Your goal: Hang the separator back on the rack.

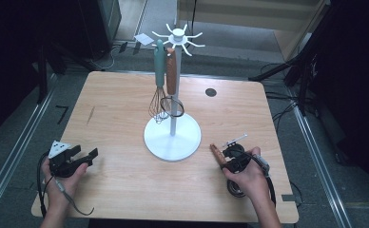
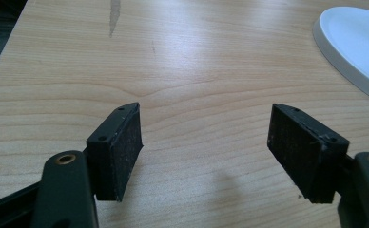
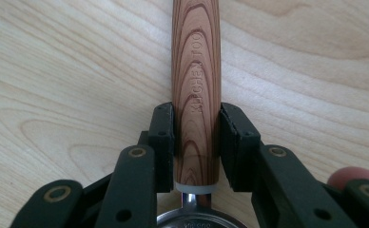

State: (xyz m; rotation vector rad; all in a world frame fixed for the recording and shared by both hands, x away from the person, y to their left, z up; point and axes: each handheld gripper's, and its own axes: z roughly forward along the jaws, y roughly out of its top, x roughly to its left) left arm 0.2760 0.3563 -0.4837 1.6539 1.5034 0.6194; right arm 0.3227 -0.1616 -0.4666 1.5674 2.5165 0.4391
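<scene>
At the lower right of the high view, the right claw [image 1: 226, 160] clamps a wooden handle [image 3: 196, 90] lying on the counter [image 1: 121, 190]. The left claw [image 2: 205, 142], lower left, gapes wide over bare wood, with nothing between its pads.

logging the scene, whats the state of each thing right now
left gripper: open, holding nothing
right gripper: shut on wooden handle, utensil lying on table
whisk: hanging on rack
strainer: hanging on rack
rack: upright
</scene>
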